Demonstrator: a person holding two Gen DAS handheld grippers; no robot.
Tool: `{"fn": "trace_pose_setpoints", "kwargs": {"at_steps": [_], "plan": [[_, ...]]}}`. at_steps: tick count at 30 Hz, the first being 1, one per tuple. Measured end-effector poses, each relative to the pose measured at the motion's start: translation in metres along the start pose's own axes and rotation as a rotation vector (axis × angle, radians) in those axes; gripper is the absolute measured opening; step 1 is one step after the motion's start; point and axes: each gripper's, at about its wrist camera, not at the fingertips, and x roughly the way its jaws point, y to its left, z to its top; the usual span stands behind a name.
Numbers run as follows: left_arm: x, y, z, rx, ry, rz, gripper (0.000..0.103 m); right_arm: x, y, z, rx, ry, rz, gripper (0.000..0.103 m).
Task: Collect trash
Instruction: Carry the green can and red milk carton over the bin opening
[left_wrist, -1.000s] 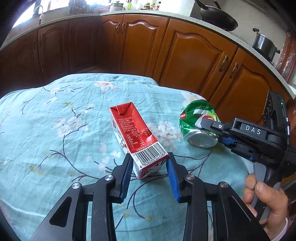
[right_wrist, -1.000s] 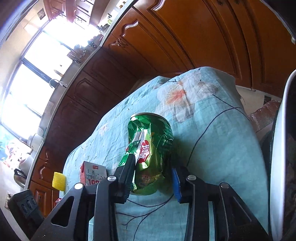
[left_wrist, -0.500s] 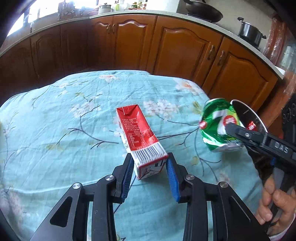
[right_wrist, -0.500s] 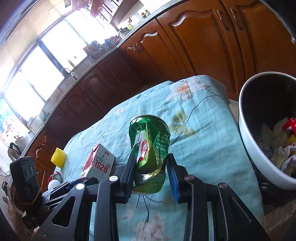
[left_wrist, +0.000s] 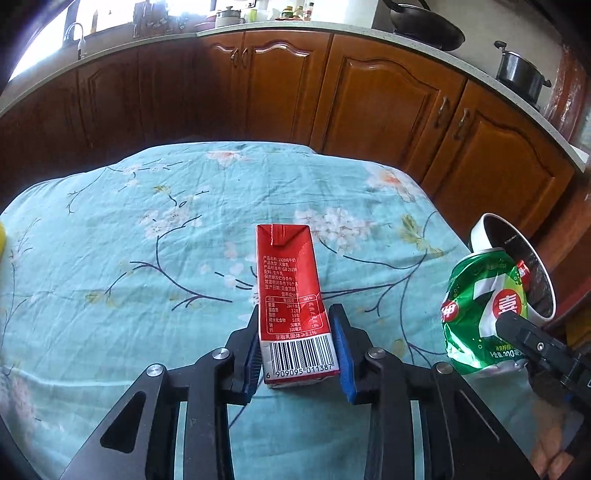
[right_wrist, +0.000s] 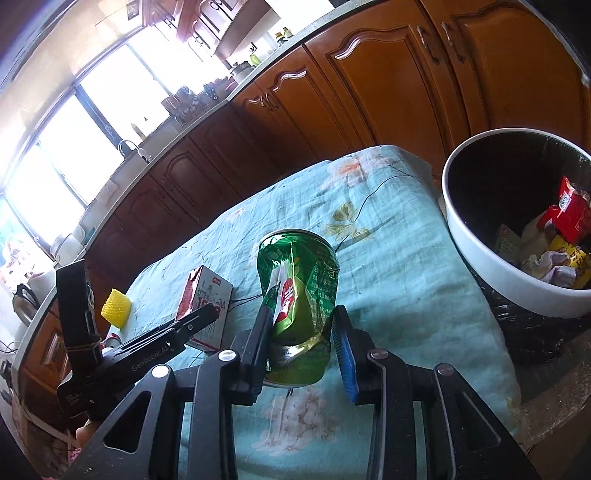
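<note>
My left gripper (left_wrist: 298, 343) is shut on a red milk carton (left_wrist: 291, 295) and holds it above the floral tablecloth (left_wrist: 147, 266). My right gripper (right_wrist: 301, 347) is shut on a crushed green soda can (right_wrist: 297, 295), lifted off the cloth. The can also shows at the right of the left wrist view (left_wrist: 480, 314), and the carton at the left of the right wrist view (right_wrist: 207, 306). A white-rimmed trash bin (right_wrist: 476, 243) with wrappers inside stands beyond the table's right edge, right of the can; it also shows behind the can in the left wrist view (left_wrist: 480, 229).
A yellow ridged object (right_wrist: 116, 308) lies on the cloth at the far left. Wooden kitchen cabinets (left_wrist: 369, 92) run behind the table. A wok (left_wrist: 424, 26) and a pot (left_wrist: 521, 70) sit on the counter.
Both grippers have lifted their items off the cloth and swung right; the can is now closer to the bin, which shows more fully.
</note>
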Motion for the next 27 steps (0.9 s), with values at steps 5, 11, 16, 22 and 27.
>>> {"fn": "trace_pose_setpoints", "kwargs": {"at_steps": [5,11,16,22,27], "plan": [[-0.015,-0.019,-0.012,0.059,-0.005,-0.056,0.032,-0.019,-0.004,-0.006,0.017,-0.034,-0.015,0.033],[-0.034,-0.048,-0.023,0.129,-0.011,-0.111,0.032,-0.046,-0.014,-0.01,0.037,-0.071,-0.033,0.033],[-0.045,-0.066,-0.03,0.168,-0.001,-0.152,0.032,-0.069,-0.024,-0.015,0.055,-0.103,-0.047,0.033],[-0.052,-0.082,-0.033,0.197,0.004,-0.18,0.032,-0.087,-0.036,-0.02,0.069,-0.131,-0.076,0.033],[-0.057,-0.094,-0.033,0.22,0.003,-0.192,0.032,-0.099,-0.047,-0.025,0.087,-0.152,-0.091,0.033]]}}
